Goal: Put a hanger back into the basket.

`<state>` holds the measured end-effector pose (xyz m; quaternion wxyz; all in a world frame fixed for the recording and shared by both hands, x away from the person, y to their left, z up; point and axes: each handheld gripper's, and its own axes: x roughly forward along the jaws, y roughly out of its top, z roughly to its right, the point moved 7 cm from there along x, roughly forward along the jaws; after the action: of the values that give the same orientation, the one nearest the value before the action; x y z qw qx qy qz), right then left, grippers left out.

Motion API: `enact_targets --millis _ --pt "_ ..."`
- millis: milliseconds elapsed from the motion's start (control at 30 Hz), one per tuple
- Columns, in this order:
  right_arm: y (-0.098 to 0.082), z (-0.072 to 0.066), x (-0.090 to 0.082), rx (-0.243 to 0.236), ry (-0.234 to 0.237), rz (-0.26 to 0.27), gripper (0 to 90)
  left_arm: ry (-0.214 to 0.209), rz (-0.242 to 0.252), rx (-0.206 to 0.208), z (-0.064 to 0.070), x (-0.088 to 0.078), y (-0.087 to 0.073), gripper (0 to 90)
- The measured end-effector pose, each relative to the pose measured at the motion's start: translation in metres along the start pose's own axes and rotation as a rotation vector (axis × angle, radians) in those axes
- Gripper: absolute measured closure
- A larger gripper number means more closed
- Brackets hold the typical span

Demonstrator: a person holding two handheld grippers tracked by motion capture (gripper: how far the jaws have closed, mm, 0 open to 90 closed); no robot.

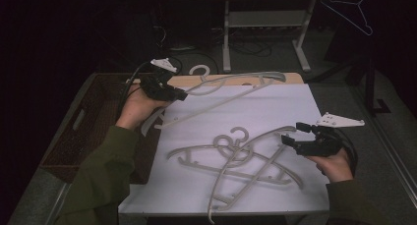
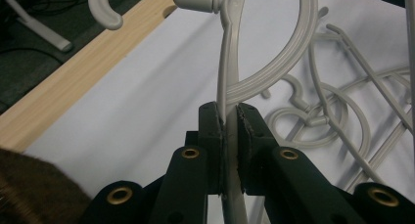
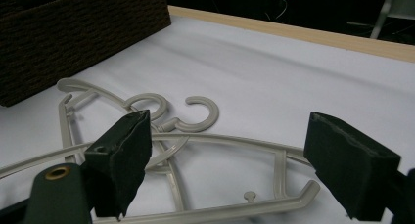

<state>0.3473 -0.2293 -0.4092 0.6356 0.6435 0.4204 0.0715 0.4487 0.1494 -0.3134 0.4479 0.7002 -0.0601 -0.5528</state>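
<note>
A grey plastic hanger (image 1: 231,80) hangs above the far left of the white-covered table (image 1: 285,107), its hook (image 1: 199,70) over the wooden back edge. My left gripper (image 1: 183,94) is shut on one of its arms. In the left gripper view the black pads (image 2: 249,128) pinch the thin grey bar (image 2: 226,62). More grey hangers (image 1: 236,156) lie crossed in a pile on the sheet near the front. My right gripper (image 1: 291,134) stands open at the pile's right end. In the right gripper view, its gripper (image 3: 235,170) has one hanger's arm (image 3: 220,140) lying between the pads, untouched.
A brown woven basket (image 1: 88,131) stands along the table's left side, also in the right gripper view as a dark wall (image 3: 73,33). A wire hanger (image 1: 350,11) hangs at the far right in the dark. A metal stand (image 1: 265,23) is on the floor beyond the table.
</note>
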Motion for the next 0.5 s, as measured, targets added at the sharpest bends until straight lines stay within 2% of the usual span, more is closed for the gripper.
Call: enact_targets --millis 167,200,233,267,300,500 --pt "0.0 -0.001 0.001 -0.004 0.003 0.001 17.4 0.015 0.006 -0.017 -0.008 -0.016 -0.007 82.3" --pt "0.0 -0.002 0.001 -0.002 0.009 0.002 17.0 0.022 0.01 -0.025 -0.012 -0.023 -0.012 82.3" --pt "0.0 -0.002 0.001 -0.002 0.009 0.002 17.0 0.022 0.01 -0.025 -0.012 -0.023 -0.012 82.3" --pt "0.0 -0.003 0.001 -0.007 0.016 -0.001 16.6 0.036 0.01 -0.03 -0.016 -0.031 -0.017 82.3" --pt "0.0 -0.003 0.002 -0.009 0.018 0.001 16.5 0.036 0.01 -0.03 -0.016 -0.031 -0.017 82.3" --pt "0.001 -0.006 0.002 -0.02 0.031 0.003 14.9 0.077 0.025 -0.049 -0.032 -0.057 -0.033 82.3"
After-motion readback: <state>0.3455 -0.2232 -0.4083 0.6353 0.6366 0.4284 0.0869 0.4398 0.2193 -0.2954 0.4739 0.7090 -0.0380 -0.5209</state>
